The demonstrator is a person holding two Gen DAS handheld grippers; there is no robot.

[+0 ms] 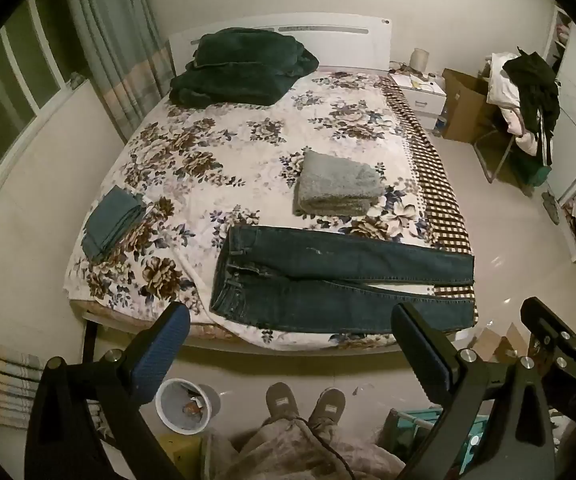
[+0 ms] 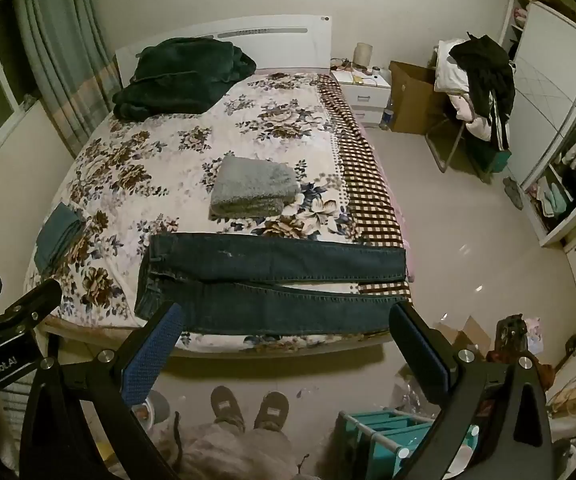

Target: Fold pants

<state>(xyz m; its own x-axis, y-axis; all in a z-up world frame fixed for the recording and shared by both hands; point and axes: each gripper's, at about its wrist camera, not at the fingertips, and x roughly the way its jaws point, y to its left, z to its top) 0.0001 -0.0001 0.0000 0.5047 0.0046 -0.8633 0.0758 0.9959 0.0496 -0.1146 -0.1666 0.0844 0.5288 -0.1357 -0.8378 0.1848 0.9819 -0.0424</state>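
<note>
Dark blue jeans (image 1: pixel 327 276) lie flat along the near edge of the floral bed (image 1: pixel 248 140), waistband to the left, both legs running right. They also show in the right wrist view (image 2: pixel 272 280). My left gripper (image 1: pixel 291 340) is open and empty, held above the floor short of the bed's near edge. My right gripper (image 2: pixel 284 340) is open and empty too, likewise in front of the jeans. The right gripper's body shows in the left wrist view (image 1: pixel 559 336).
A folded grey towel (image 1: pixel 337 190) lies behind the jeans, folded teal cloth (image 1: pixel 112 222) at the bed's left, a dark green blanket (image 1: pixel 240 68) at the headboard. A bin (image 1: pixel 184 406), my feet (image 1: pixel 303 404) and a teal rack (image 2: pixel 383 436) are on the floor below.
</note>
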